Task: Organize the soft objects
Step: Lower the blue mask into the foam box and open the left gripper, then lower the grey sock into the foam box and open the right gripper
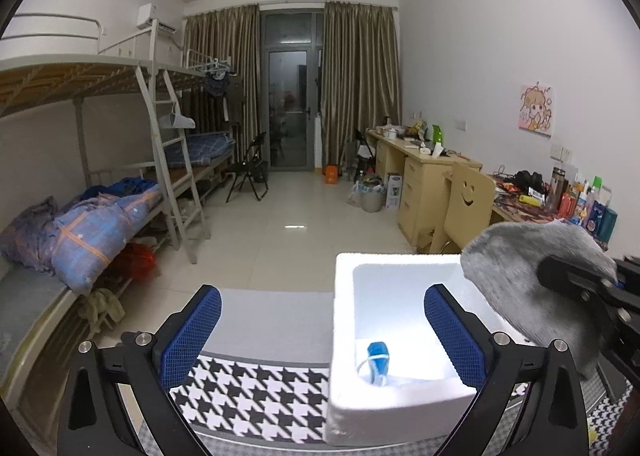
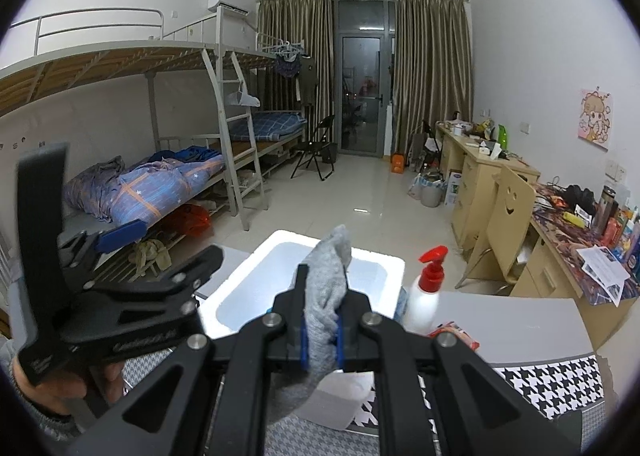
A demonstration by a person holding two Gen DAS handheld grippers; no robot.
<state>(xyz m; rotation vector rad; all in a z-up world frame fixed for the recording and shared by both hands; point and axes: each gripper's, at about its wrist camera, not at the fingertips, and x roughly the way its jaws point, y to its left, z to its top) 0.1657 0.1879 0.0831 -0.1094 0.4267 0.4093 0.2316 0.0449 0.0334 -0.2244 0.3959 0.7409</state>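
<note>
One fuzzy grey knit sock point(image 2: 326, 296) is clamped between the blue ribbed pads of the right gripper point(image 2: 320, 330) and hangs limp just above the open top of one square white foam box point(image 1: 384, 392), which has thick, grainy walls. The left gripper point(image 1: 322, 334) stands beside the box with its jaws wide apart and nothing between them. The box sits on a black-and-white houndstooth cloth point(image 1: 256, 396), with one red-capped white pump bottle point(image 2: 426, 294) just beside it, in a tiled-floor room with metal bunk beds point(image 1: 120, 127).

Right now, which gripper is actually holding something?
The right gripper: its jaws are shut on the grey sock above the white foam box. The left gripper stands wide open with nothing between its blue pads.
</note>
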